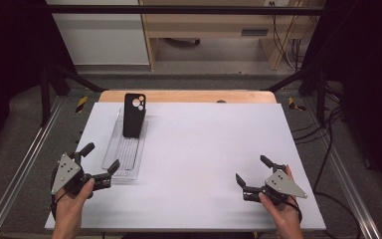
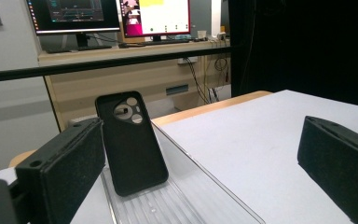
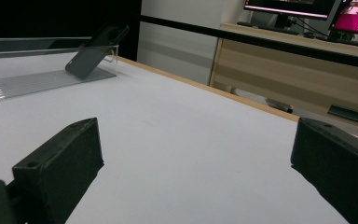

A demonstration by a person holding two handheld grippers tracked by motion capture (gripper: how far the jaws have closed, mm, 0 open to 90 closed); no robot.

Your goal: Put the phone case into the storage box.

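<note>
the left gripper [image 1: 101, 158] is hovering at the counter's [image 1: 204, 149] near left corner with its jaws spread wide and gripping nothing, one jaw just beside the near end of the clear tray [image 1: 123, 155]. the black phone case [image 1: 134, 115] is leaning tilted at that tray's far end. the right gripper [image 1: 251, 172] is sitting wide open and empty at the near right, well apart from the tray.

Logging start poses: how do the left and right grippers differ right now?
The left gripper sits at the near end of the clear tray, facing the black phone case; the right gripper is over bare white table, far from both. Both are open, empty and hand-held.
</note>
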